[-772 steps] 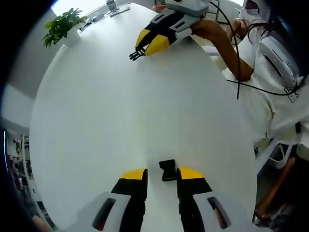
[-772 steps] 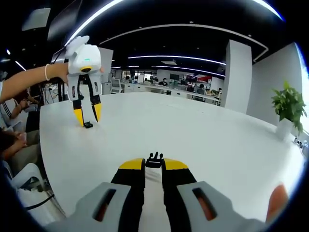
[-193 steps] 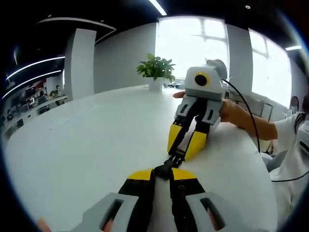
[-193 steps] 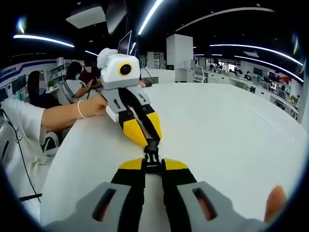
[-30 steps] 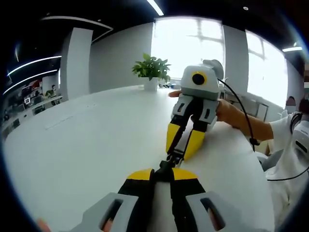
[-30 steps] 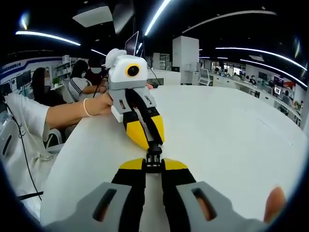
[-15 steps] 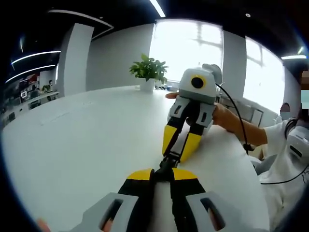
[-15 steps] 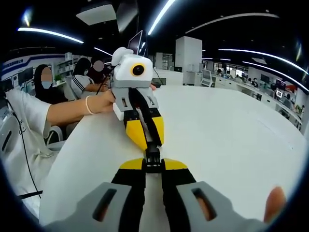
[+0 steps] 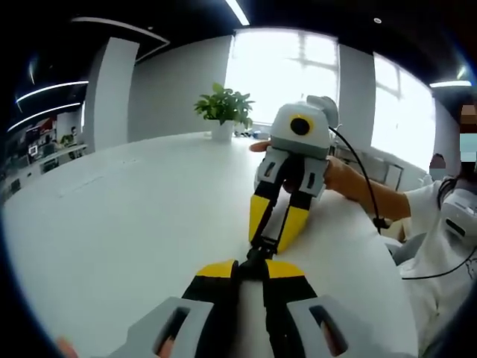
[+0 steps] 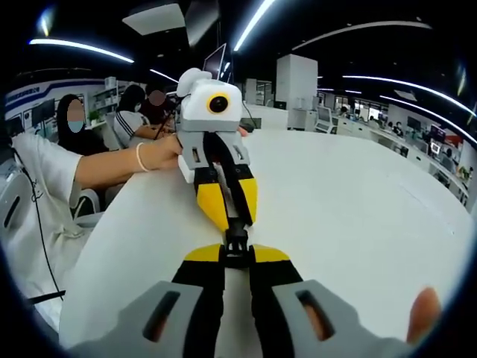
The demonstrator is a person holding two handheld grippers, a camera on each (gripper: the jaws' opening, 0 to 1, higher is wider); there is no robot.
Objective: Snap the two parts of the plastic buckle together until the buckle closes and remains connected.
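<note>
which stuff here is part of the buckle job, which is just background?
In the job:
- buckle, held nose to nose above the table between both claws
- left claw, shut on one end
- right claw, shut on the other end

Just there:
- white table
- potted plant at the far edge
- people seated at desks

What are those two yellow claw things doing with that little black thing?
A person holds a gripper in each hand above a white table. The left gripper and the right gripper face each other, each pinching one end of a black plastic buckle. The ends meet, but I cannot tell if it has clicked shut.
</note>
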